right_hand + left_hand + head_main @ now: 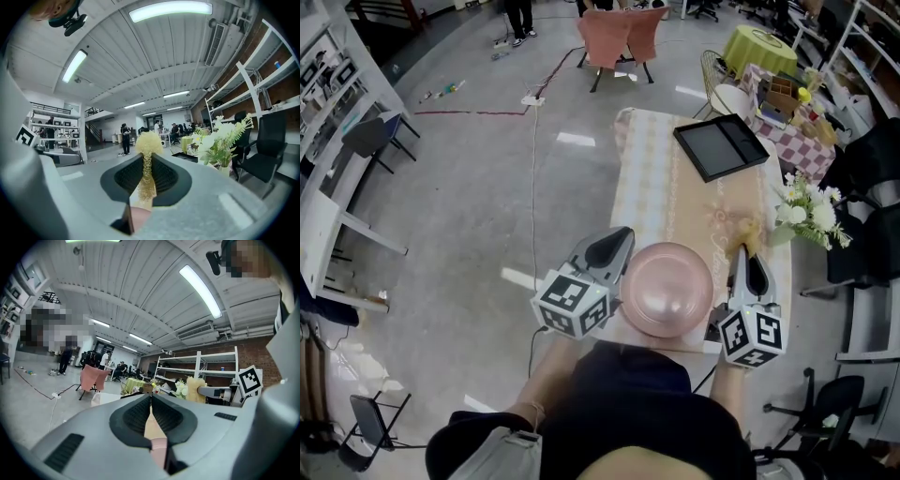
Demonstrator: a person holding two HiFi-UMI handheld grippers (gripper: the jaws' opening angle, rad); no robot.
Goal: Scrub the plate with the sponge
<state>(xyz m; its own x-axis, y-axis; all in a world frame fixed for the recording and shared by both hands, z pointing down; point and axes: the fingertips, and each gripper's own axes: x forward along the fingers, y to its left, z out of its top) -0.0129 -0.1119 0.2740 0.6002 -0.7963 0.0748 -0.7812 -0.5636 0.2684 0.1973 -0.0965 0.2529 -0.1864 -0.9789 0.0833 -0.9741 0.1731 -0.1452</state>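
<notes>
Head view: person holds both tongs over near end of table point(647, 187) w/ beige cloth. Left gripper point(622, 240) is clamped on the left rim of a pink plate point(667, 289). Left gripper view confirms: left gripper point(151, 404) jaws pressed together w/ the thin pink plate point(158, 446) edge pinched between the pads. The plate sits between the two grippers, above the table's near edge; can't tell if it rests on the cloth or is lifted. Right gripper point(750, 255) is at the plate's right side and grips a yellow fuzzy sponge point(744, 231) sticking out past its tips. In right gripper view the right gripper point(147, 176) jaws are closed on the sponge point(148, 143), w/ the tuft above the tips. Sponge is just beside the plate's right rim, seemingly not touching. Farther along the table: black tray point(720, 145). White flowers point(806, 211) off the table's right edge.
</notes>
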